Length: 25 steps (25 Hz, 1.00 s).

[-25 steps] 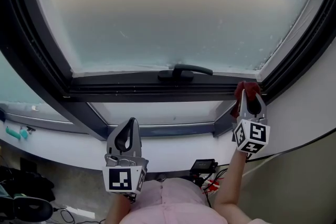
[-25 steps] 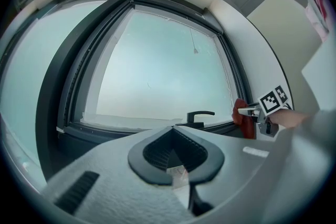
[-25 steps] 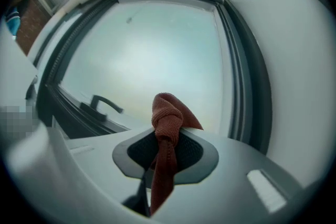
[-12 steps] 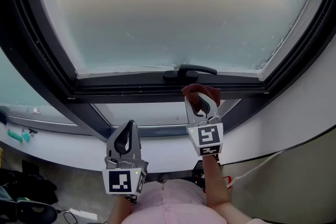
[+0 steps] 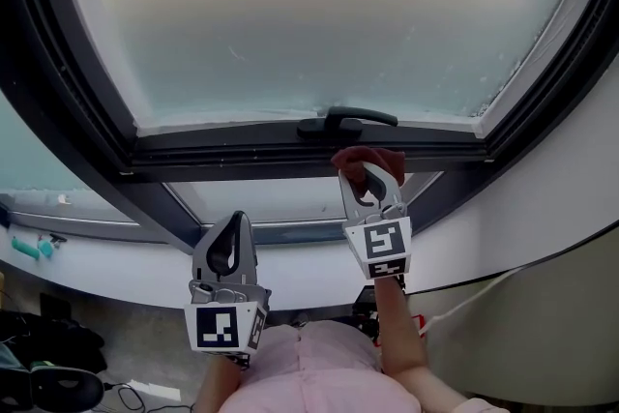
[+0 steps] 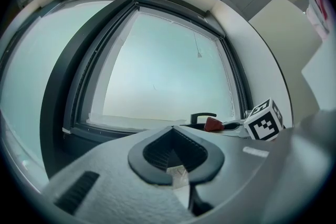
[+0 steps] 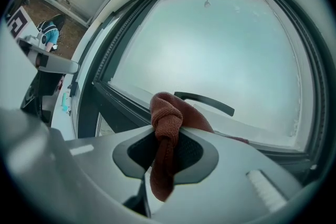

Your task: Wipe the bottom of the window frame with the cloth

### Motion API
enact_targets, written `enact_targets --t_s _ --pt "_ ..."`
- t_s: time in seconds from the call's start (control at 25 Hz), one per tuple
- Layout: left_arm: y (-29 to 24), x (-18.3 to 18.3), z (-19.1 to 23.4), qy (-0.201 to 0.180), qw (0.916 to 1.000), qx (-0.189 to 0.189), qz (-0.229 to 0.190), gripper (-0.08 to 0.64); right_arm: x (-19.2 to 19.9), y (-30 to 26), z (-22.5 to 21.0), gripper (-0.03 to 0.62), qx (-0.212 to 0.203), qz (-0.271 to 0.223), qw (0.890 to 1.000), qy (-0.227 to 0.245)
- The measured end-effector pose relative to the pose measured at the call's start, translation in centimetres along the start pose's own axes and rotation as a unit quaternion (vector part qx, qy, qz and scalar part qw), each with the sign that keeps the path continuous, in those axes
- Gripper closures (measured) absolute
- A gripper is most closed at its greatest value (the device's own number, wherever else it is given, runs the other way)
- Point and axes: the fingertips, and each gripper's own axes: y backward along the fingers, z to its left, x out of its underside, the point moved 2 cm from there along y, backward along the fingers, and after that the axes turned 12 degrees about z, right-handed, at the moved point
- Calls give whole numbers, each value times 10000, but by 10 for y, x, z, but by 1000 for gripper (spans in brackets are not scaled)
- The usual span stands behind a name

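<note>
Window frame [image 5: 242,155]: one, dark, its sides cut off by the picture edges.
Grippers: two. The left gripper [image 5: 235,225] has its jaws together with nothing between them. The right gripper [image 5: 369,181] is clamped on the cloth.
Window handle [image 5: 346,121]: one, black, at the middle of the frame's bottom edge.
Cloth [image 7: 167,128]: one, rust-red and knotted, at the bottom rail just below the handle. Its tail is partly hidden between the jaws, and contact with the rail is unclear.

The dark grey metal bottom rail of the window frame [image 5: 222,160] carries a black lever handle [image 5: 348,121] near its middle. A crumpled rust-red cloth [image 5: 372,160] lies against the rail just below that handle. Lower than the handle and running off to its left, a white curved ledge [image 5: 106,256] bears a small teal object [image 5: 27,247] at its far end. Below that, the grey floor [image 5: 135,368] holds dark gear [image 5: 48,387], too dim to name.
</note>
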Motion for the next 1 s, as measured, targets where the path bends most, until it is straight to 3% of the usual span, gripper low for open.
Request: enact_targets --t_s 0.2,1.0 --pt "0 -5 -2 -8 10000 -9 -99 557 5 1 -19 517 154 53 9994 308" --pt "1 4 -18 8 10000 54 1 557 30 20 -78 517 532 197 9984 18"
